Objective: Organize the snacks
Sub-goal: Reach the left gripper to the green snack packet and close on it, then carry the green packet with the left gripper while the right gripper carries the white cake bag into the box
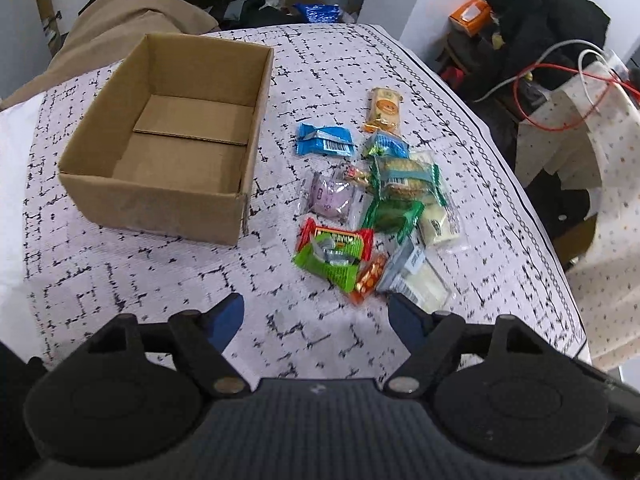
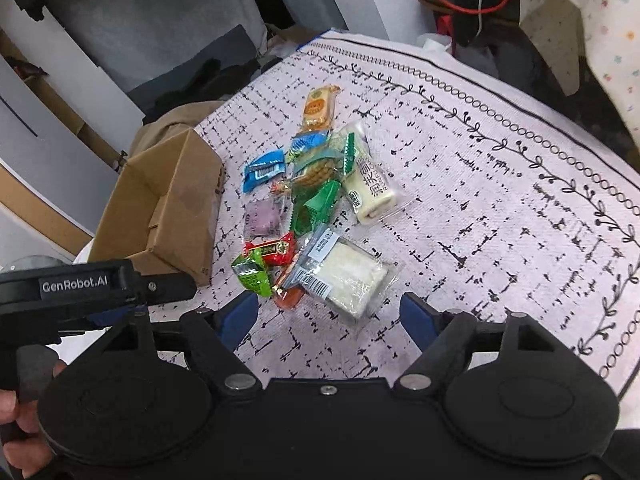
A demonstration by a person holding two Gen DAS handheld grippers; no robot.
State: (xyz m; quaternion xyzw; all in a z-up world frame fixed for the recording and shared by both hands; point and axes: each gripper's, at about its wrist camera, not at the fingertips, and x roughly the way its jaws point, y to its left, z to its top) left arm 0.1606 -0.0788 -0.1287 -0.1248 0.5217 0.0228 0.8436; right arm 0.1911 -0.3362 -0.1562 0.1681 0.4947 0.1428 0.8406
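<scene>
1. lying on a patterned tablecloth [image 1: 344, 60] is a loose heap of wrapped snacks, just to the right of an open cardboard box [image 1: 168, 136] in the left wrist view; the box holds nothing.
2. at the far end of the heap sits an orange biscuit pack [image 1: 385, 110], with a blue wrapper [image 1: 325, 140] nearer the box and a second blue-green wrapper [image 1: 387, 147] just beside the orange one.
3. in the middle lie a purple pastry in clear film [image 1: 330, 198], a green-edged cracker pack [image 1: 406, 178], a dark green packet [image 1: 390, 214] and a pale roll in clear wrap [image 1: 436, 224].
4. closest to the cameras are a red packet [image 1: 338, 238], a light green packet [image 1: 326, 266] overlapping it, a small orange packet [image 1: 366, 278] and a clear pack with a white cake [image 2: 348, 276].
5. the left gripper [image 1: 316, 316] hangs above bare cloth in front of the heap, its blue-padded jaws spread apart and gripping nothing.
6. the right gripper [image 2: 330, 316] stands with jaws likewise apart and empty; the white cake pack lies just beyond its fingertips, not touched.
7. in the right wrist view the left gripper's black body shows at the left edge, held by a hand [image 2: 20, 432].
</scene>
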